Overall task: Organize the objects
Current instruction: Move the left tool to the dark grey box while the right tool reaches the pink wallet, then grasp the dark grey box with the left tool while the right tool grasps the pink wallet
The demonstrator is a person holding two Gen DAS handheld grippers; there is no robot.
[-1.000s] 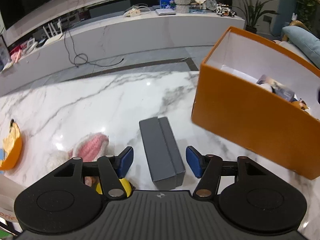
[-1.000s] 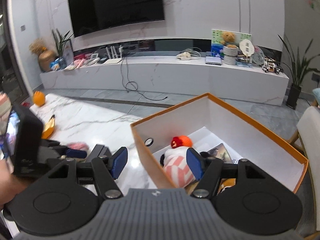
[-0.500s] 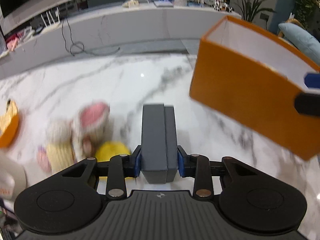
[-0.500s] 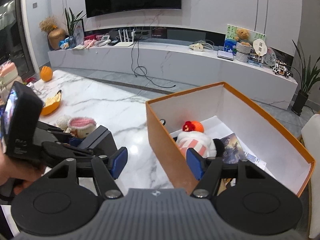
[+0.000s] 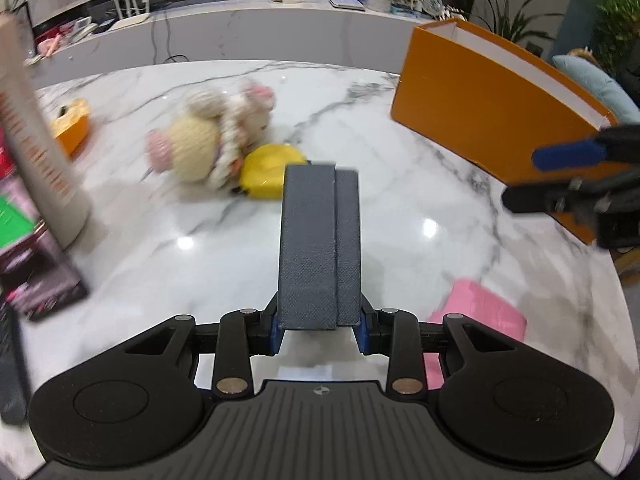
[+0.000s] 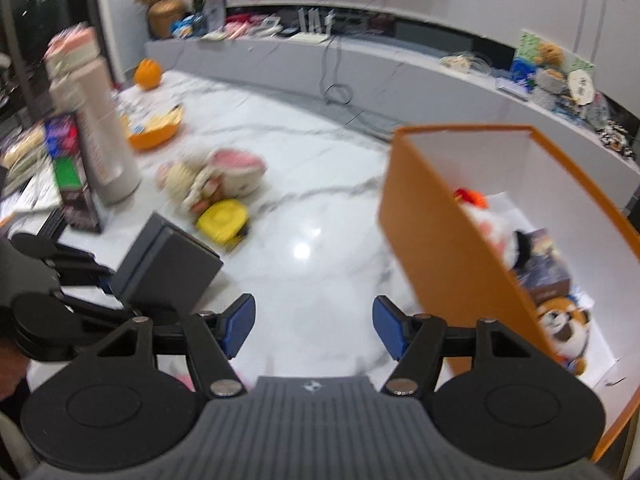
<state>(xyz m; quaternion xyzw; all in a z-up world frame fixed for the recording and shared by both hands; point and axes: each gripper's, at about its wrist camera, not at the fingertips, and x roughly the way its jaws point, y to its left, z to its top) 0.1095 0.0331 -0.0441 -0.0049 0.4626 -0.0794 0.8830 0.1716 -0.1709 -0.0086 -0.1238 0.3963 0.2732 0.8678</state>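
Note:
My left gripper (image 5: 319, 330) is shut on a long dark grey box (image 5: 318, 240), which sticks out forward above the marble table (image 5: 400, 220). The same grey box (image 6: 168, 264) shows at the left of the right wrist view. My right gripper (image 6: 314, 326) is open and holds nothing, over the table just left of the orange box (image 6: 452, 240). That orange box (image 5: 488, 120) contains plush toys and a booklet. A knitted plush toy (image 5: 208, 136) and a yellow tape measure (image 5: 272, 176) lie on the table.
A tall cream bottle (image 5: 36, 152) and a dark carton (image 5: 36, 264) stand at the left. A pink pad (image 5: 480, 320) lies near the front right. An orange bowl (image 6: 156, 132) and an orange fruit (image 6: 147, 74) sit further back left.
My left gripper closed on the grey box and lifted it, drawing back from the orange box. My right gripper swung left and down from above the orange box to the table beside it.

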